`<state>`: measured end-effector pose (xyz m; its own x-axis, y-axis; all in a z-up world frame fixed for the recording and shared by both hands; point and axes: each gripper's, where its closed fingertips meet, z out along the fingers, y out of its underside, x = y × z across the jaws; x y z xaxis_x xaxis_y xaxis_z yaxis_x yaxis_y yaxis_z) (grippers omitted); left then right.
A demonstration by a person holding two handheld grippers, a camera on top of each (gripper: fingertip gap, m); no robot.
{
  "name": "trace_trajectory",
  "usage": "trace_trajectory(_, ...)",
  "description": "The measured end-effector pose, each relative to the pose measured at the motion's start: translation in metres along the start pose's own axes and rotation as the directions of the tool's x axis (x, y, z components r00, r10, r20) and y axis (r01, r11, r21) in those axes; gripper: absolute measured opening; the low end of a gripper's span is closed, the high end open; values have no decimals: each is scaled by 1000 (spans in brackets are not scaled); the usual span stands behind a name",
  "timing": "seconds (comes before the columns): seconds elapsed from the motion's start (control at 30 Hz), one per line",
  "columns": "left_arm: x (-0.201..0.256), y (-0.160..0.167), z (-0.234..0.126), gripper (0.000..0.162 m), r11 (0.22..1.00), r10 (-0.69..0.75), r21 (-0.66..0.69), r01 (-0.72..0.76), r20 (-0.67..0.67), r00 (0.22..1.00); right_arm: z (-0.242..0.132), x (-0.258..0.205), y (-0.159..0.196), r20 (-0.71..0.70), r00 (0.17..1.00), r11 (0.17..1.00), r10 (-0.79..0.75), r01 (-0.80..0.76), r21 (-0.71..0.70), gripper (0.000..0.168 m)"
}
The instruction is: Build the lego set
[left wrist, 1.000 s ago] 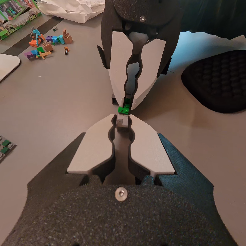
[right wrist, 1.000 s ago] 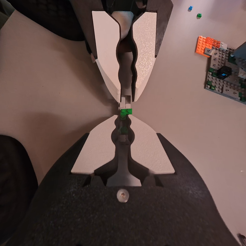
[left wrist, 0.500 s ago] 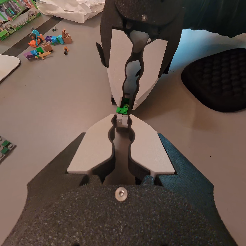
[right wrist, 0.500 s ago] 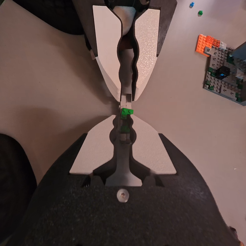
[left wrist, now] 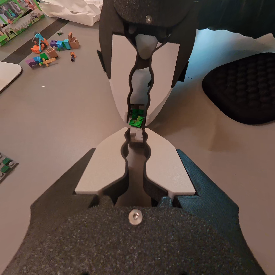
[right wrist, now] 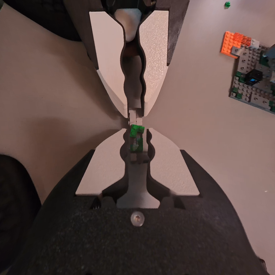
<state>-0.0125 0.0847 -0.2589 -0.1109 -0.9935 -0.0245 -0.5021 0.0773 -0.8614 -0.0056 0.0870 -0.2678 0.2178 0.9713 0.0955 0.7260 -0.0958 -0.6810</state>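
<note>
facing tip to tip, left tool (left wrist: 136, 131) and right tool (right wrist: 136, 131).

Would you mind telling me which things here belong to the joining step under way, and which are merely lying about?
In use:
- left hand-held gripper, shut on the grey brick stack
- right hand-held gripper, shut on the green piece

Lying about:
- grey baseplate build
- loose coloured bricks
- set box
- white bag
- black cushion

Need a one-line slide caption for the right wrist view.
Right gripper and left gripper meet tip to tip, joining green corner plate to grey bricks.
</note>
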Motion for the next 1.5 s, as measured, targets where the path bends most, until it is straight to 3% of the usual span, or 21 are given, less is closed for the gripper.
trace_trajectory(0.33,1,0,0,15,1000,-2,-3,2,-7,1000,1,-2,-1,74,996,999,-41,40,18,17)
trace_trajectory(1.5,1,1,0,15,1000,-6,-2,6,-15,1000,7,-4,0,83,994,997,-73,73,8,18)
